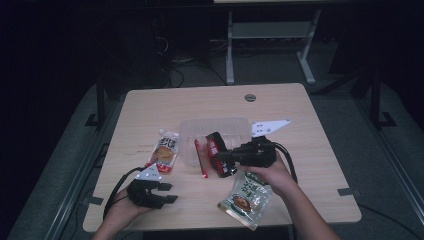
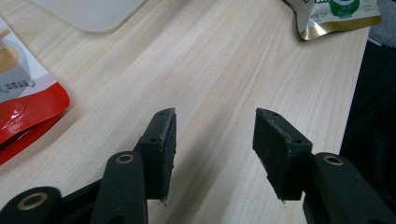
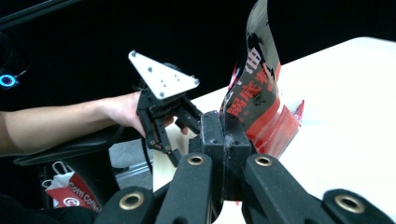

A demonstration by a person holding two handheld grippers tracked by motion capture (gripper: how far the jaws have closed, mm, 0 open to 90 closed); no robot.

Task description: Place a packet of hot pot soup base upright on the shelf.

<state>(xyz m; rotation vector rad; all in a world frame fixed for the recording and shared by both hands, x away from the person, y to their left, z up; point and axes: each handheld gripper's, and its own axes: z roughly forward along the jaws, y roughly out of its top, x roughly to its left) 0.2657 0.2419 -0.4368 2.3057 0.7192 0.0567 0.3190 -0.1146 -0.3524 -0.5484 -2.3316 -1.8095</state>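
Looking down from the high view, the right tool (image 1: 223,159) is clamped on a black-and-red sauce packet (image 1: 218,150) and holds it at the near rim of the clear plastic tray (image 1: 192,131), so the tray lies just ahead of the packet, toward the far side of the counter (image 1: 150,105). A slim red stick packet (image 1: 200,159) lies along the tray's near edge beside it, a green pouch (image 1: 245,199) sits on the counter under the right forearm, and a red-and-white pouch (image 1: 164,152) lies left of the tray. The left tool (image 1: 167,192) rests low at the near left of the counter, jaws apart and holding nothing; the red-and-white pouch is the thing nearest it, just ahead of it. In the left gripper view, the left tool (image 2: 212,154) stands open over bare wood, with the red-and-white pouch (image 2: 23,102) to one side, the tray's corner (image 2: 88,11) farther off and the green pouch (image 2: 334,14) at the far edge. In the right gripper view, the right tool (image 3: 226,135) is shut tight on the lower edge of the black-and-red sauce packet (image 3: 257,88), whose long axis stands nearly upright above the jaws; the left tool (image 3: 180,135) shows beyond it. I judge that the right hand, much the nearer to the tray, need only carry the packet forward over the rim.
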